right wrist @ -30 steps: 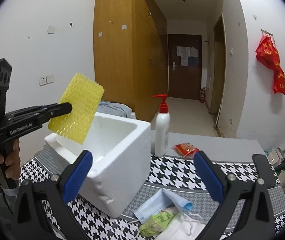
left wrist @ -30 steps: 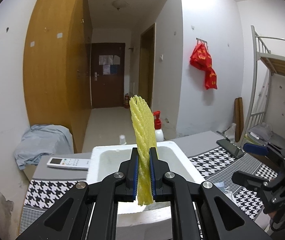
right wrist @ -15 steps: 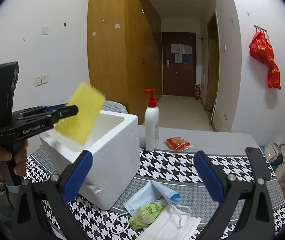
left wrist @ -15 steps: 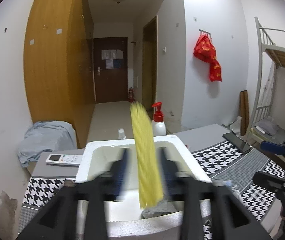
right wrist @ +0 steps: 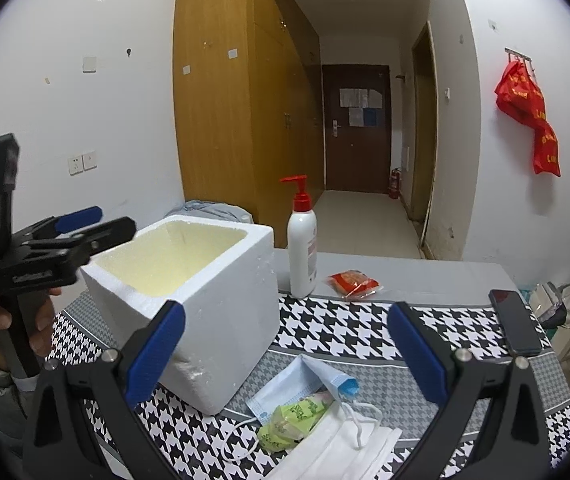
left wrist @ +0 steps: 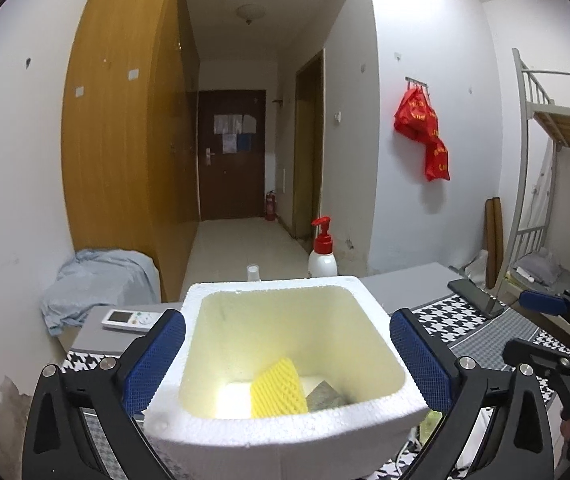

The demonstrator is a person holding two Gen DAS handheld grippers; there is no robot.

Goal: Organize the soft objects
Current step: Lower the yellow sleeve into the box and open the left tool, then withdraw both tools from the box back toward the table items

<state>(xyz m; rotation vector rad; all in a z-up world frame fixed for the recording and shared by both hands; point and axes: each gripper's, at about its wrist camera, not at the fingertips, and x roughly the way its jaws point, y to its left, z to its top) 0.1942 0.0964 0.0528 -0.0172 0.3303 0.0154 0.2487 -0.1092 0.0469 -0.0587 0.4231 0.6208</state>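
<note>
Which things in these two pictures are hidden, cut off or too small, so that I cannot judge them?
- Left wrist view: the foam box near wall hides the lower part of the yellow foam net and the grey item.
- Right wrist view: the box wall hides everything inside.
- Right wrist view: the white mask is cut off by the bottom edge.
- Both views: the papers on the door are too small to read.

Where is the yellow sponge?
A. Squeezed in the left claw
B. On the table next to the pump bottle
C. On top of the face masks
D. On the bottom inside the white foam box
D: the yellow sponge lies at the bottom of the white foam box, and the left claw stands open with nothing in it.
</note>
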